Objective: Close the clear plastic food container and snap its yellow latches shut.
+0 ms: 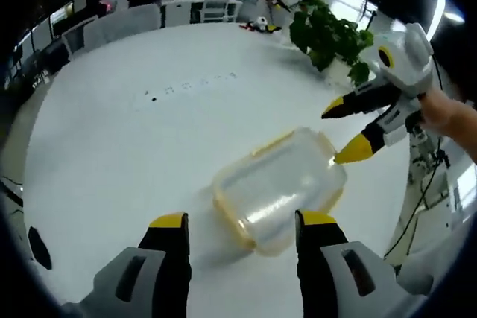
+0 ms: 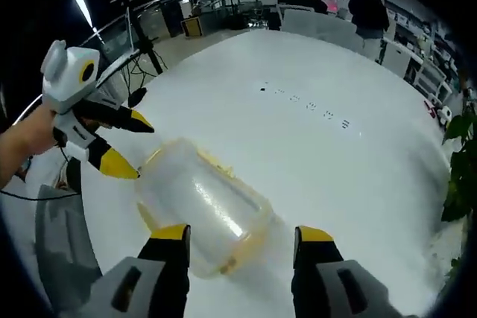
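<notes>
In the left gripper view, the left gripper (image 1: 242, 223) is sitting low with its jaws standing wide and holding nothing; the container (image 1: 282, 190) is lying on the white table (image 1: 112, 147) just ahead of its right jaw. The lid appears to be resting on the box already, its yellow rim running around the edge, though whether any latch is snapped is too blurred to tell. Beyond it, the right gripper (image 1: 343, 132) is coming in from the right, its yellow-tipped jaws parted and empty, the lower tip just beside the container's far corner.

In the right gripper view, the right gripper (image 2: 242, 232) is likewise gaping over the container (image 2: 201, 202), with the left gripper (image 2: 127, 147) reaching in from the left, tips near the box's end.

Judging by this, the latching step is beginning: the next move is calling for one gripper steadying the box while the other is pressing a latch down.

Farther off, a plant (image 1: 328, 35) is standing at the table's edge, with people and desks behind.
</notes>
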Tool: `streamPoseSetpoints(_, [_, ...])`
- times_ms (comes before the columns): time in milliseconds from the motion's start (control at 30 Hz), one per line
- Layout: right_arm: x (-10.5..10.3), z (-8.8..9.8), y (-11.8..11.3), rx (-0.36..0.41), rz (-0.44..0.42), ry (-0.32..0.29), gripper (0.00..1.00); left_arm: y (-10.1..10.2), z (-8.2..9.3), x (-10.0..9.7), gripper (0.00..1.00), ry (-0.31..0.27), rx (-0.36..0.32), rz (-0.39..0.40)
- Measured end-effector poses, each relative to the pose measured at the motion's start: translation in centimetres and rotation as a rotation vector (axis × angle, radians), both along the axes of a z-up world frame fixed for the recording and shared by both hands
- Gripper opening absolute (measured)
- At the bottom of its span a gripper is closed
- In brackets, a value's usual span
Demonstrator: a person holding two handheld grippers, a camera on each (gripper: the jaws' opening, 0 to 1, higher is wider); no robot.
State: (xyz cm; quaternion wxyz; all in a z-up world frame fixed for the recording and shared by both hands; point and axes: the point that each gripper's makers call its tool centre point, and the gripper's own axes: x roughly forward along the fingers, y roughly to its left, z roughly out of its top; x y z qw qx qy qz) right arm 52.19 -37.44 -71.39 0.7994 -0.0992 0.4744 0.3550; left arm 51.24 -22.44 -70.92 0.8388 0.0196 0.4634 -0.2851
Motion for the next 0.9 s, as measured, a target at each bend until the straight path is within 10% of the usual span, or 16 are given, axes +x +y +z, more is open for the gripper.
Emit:
streamPoseSetpoints(400, [-0.7,-1.5,0.5,0.071,-0.117,0.091,0.49,-0.1,-1.5,-0.1,0.59,0.077,-0.049,0.156])
streamPoseSetpoints(900, [-1.0,-2.4,1.0,0.145,-0.194,0.163,0.44,-1.4,-2.9,-0.9,0.49,0.147,-0.09,0.155])
